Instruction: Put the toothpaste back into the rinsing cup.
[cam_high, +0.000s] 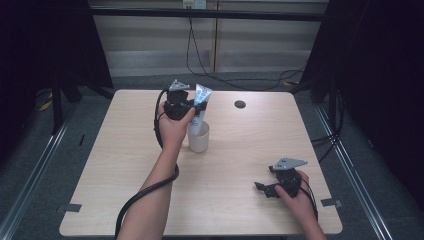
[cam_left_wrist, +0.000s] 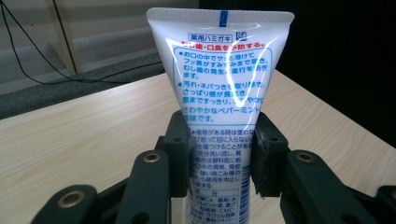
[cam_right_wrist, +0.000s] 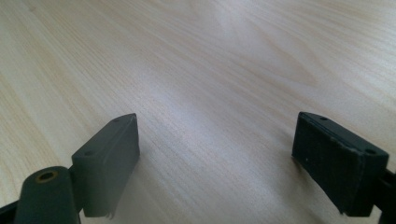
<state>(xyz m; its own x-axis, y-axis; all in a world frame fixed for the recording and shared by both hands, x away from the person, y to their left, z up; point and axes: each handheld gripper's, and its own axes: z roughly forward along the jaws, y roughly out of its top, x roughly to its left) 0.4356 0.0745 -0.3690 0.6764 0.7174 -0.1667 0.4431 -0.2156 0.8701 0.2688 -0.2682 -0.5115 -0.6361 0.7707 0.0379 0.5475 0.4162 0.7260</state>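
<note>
A white toothpaste tube (cam_high: 200, 107) with blue and red print stands crimped end up, its lower end inside a white cup (cam_high: 198, 137) near the table's middle. My left gripper (cam_high: 192, 107) is shut on the tube's middle. In the left gripper view the tube (cam_left_wrist: 222, 79) rises between the two black pads (cam_left_wrist: 180, 151), which press its sides. My right gripper (cam_high: 262, 188) rests low over the table's near right part, pointing left. In the right gripper view its pads (cam_right_wrist: 112, 158) stand wide apart over bare wood, open with nothing between them.
The light wooden table (cam_high: 110, 165) has a round black cable hole (cam_high: 240, 104) at the back right. Black cables (cam_high: 210, 75) lie on the floor behind the table. Metal rails run along the floor on both sides.
</note>
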